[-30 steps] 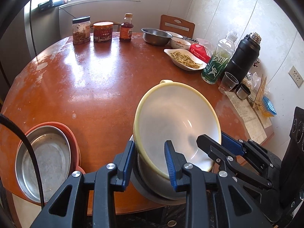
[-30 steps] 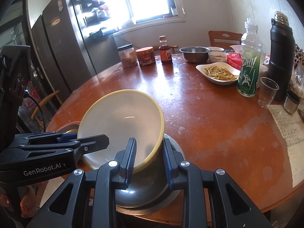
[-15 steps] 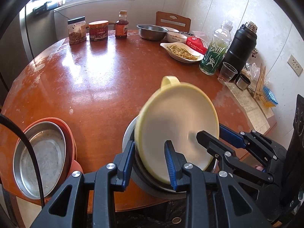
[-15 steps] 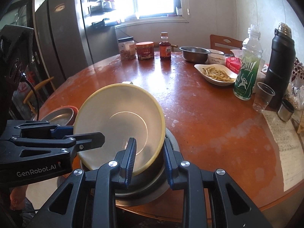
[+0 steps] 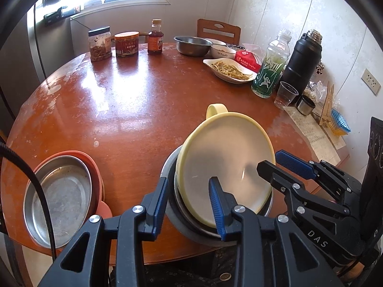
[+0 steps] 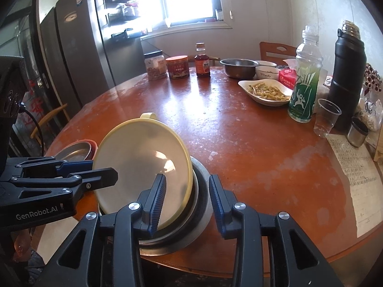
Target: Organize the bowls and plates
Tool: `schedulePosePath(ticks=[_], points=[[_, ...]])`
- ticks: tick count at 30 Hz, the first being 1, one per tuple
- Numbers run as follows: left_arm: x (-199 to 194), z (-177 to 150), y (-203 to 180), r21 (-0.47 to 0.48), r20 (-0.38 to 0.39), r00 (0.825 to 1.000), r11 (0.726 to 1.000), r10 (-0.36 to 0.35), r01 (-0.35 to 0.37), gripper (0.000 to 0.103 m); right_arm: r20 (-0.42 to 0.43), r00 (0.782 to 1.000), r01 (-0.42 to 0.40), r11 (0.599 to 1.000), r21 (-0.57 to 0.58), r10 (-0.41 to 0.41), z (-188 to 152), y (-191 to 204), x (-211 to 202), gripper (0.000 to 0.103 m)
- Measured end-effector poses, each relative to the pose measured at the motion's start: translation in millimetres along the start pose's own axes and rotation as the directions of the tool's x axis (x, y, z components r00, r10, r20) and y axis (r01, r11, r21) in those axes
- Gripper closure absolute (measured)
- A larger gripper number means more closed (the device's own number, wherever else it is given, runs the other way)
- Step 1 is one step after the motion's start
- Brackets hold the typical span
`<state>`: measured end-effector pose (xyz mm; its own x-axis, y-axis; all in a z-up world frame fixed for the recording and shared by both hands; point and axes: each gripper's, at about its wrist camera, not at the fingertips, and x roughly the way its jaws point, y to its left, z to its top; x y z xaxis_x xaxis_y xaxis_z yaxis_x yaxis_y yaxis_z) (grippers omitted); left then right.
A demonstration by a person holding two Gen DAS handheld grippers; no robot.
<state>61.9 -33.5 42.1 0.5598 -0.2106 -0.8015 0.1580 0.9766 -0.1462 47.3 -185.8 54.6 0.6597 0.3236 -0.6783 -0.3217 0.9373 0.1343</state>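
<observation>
A pale yellow bowl [image 5: 225, 162] with a loop handle rests tilted inside a steel bowl [image 5: 191, 229] at the table's near edge; both also show in the right wrist view, the yellow bowl [image 6: 141, 165] and the steel bowl [image 6: 198, 205]. My left gripper [image 5: 189, 205] is open, its jaws straddling the near rims of both bowls. My right gripper [image 6: 186, 201] is open, its jaws on either side of the bowls' right rims. A steel plate [image 5: 57, 198] lies in an orange dish [image 5: 95, 172] at the left.
The round red-brown table [image 5: 124, 110] carries jars [image 5: 100, 44], a sauce bottle [image 5: 155, 38], a steel bowl [image 5: 192, 45], a dish of food [image 5: 229, 70], a green bottle [image 5: 270, 71], a black flask [image 5: 301, 64], a plastic cup [image 5: 284, 95] and papers [image 5: 311, 131] at the far and right sides.
The yellow bowl has sunk lower into the steel bowl. Both grippers' jaws have opened wider and let go of its rim.
</observation>
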Motion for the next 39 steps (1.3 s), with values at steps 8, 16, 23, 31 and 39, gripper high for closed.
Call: schedulePosePath(ticks=[8,16,23,31,39], points=[[-10.0,-1.8,7.3,-0.014,0.017,0.999,1.0,0.028,-0.027,0.06,0.012,1.0,-0.02,0.999,0.029,0.02,1.5,-2.4,-7.7,0.046],[-15.8,-5.3,19.6,-0.057,0.018,1.0,0.998,0.025,-0.024,0.052,0.011,1.0,-0.016,0.999,0.049,0.015,0.4,-8.7,-10.2,0.036],[-10.8,-11.9,24.9,-0.088,-0.004,1.0,0.996,-0.012,0.011,0.045,-0.013,1.0,-0.023,0.997,0.076,0.024,-5.5,-15.7,-6.5,0.032],[15.0,-15.5,26.8,-0.136,-0.073,0.996,0.99,-0.049,0.038,0.042,-0.091,0.991,-0.078,0.978,0.195,0.097,-17.0,-30.4,17.5,0.031],[41.0,-13.2,31.7,-0.183,-0.13,0.987,0.98,-0.098,0.073,0.038,-0.126,0.981,-0.114,0.961,0.251,0.149,-20.7,-35.1,38.7,0.033]])
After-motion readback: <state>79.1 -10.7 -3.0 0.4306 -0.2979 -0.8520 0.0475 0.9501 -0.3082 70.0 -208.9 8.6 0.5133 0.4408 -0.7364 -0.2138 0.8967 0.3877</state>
